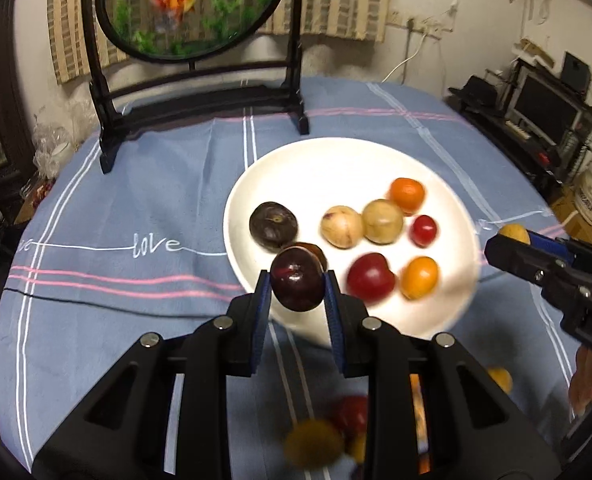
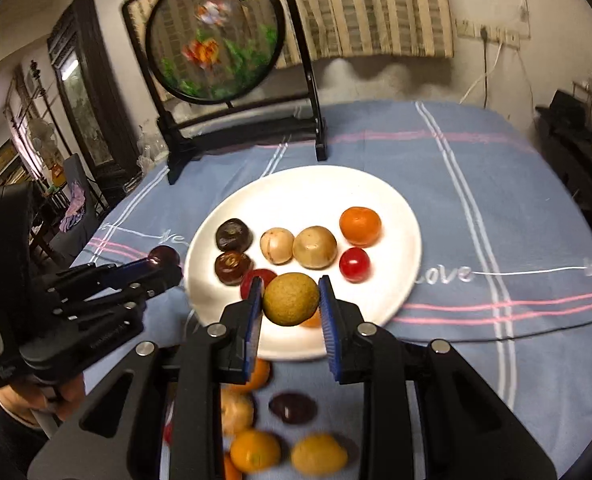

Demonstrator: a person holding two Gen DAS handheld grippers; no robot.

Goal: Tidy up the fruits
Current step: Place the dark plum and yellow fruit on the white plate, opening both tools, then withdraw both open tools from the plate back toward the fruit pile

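A white plate (image 1: 336, 160) on the blue cloth holds several fruits: dark plums (image 1: 273, 224), two tan ones (image 1: 341, 227), oranges (image 1: 407, 195) and red ones (image 1: 370, 278). My left gripper (image 1: 298, 285) is shut on a dark purple plum (image 1: 296, 278) over the plate's near left rim. From the right wrist, the right gripper (image 2: 291, 301) is shut on an olive-brown round fruit (image 2: 291, 298) above the plate's (image 2: 308, 188) near edge. The left gripper (image 2: 162, 265) shows at left with its plum (image 2: 164, 256); the right gripper (image 1: 512, 238) shows at right.
Loose fruits lie on the cloth near me: an orange one (image 2: 255, 450), a yellow one (image 2: 318, 454), a dark plum (image 2: 292, 407). A round goldfish screen on a black stand (image 1: 192, 8) stands behind the plate. A shelf with a monitor (image 1: 544, 108) lies beyond the table's right edge.
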